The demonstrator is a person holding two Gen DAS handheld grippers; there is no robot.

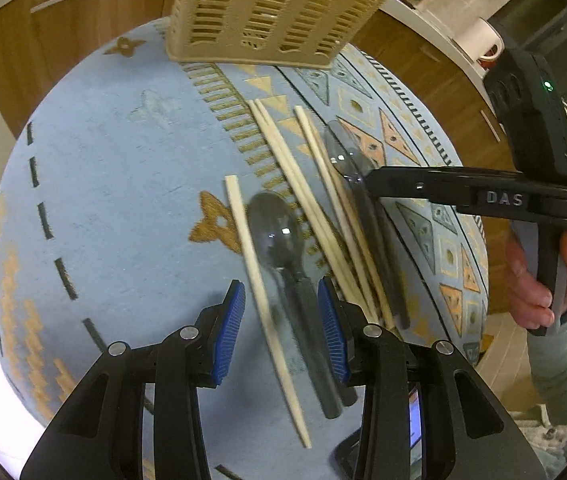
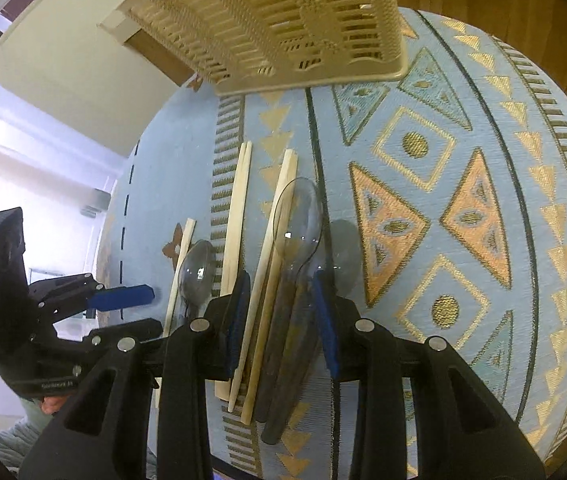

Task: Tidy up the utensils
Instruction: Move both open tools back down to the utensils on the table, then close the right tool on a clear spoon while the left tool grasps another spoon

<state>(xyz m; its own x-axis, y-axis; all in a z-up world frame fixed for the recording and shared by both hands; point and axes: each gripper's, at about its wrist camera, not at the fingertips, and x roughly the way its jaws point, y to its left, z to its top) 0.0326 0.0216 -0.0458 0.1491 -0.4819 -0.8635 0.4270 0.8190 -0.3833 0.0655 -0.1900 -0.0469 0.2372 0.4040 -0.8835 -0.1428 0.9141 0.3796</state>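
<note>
Wooden chopsticks point(image 1: 295, 188) and dark clear-bowled plastic spoons lie on a blue patterned cloth point(image 1: 123, 184). My left gripper point(image 1: 281, 320) is open, its blue pads on either side of one spoon point(image 1: 279, 236) and a single chopstick point(image 1: 255, 280). My right gripper point(image 2: 283, 316) is open, its pads straddling the handle of a raised spoon point(image 2: 297, 216); another spoon point(image 2: 343, 252) lies beside it. In the left wrist view the right gripper point(image 1: 367, 180) reaches the second spoon point(image 1: 341, 152). A beige slotted utensil basket point(image 1: 275, 8) stands at the far end; it also shows in the right wrist view point(image 2: 283, 20).
Wooden cabinets point(image 1: 63, 8) stand behind the table. A white mug point(image 1: 483, 40) sits on a counter at the right. A phone-like object point(image 1: 415, 420) lies at the near table edge. The left gripper point(image 2: 123, 296) shows at the left of the right wrist view.
</note>
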